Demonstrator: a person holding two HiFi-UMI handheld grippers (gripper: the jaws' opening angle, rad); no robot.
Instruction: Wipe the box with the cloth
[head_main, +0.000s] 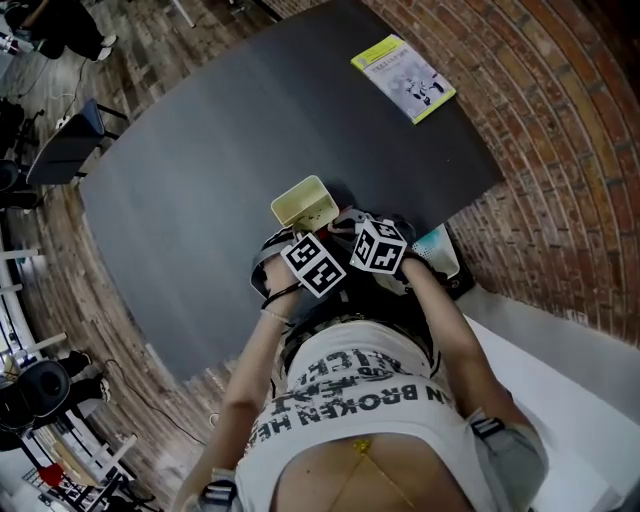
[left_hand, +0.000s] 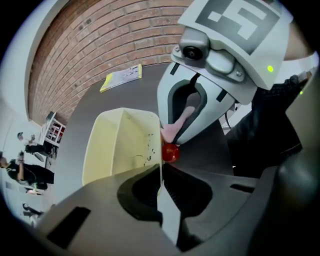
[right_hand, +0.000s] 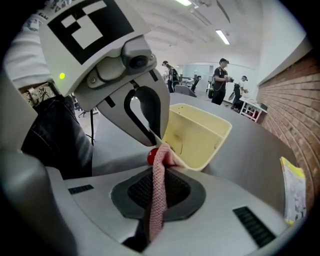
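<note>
The pale yellow open box (head_main: 303, 203) stands on the dark grey table (head_main: 220, 150), close to its near edge. At the box's 6 o'clock, the left gripper (left_hand: 161, 172) is clamped together on the box's thin side wall. Beside it, the right gripper (right_hand: 159, 172) is closed on a pink knitted cloth (right_hand: 159, 195), whose far end touches the box's rim. A yellow-edged booklet (head_main: 403, 78) lies at 1 o'clock, well apart.
</note>
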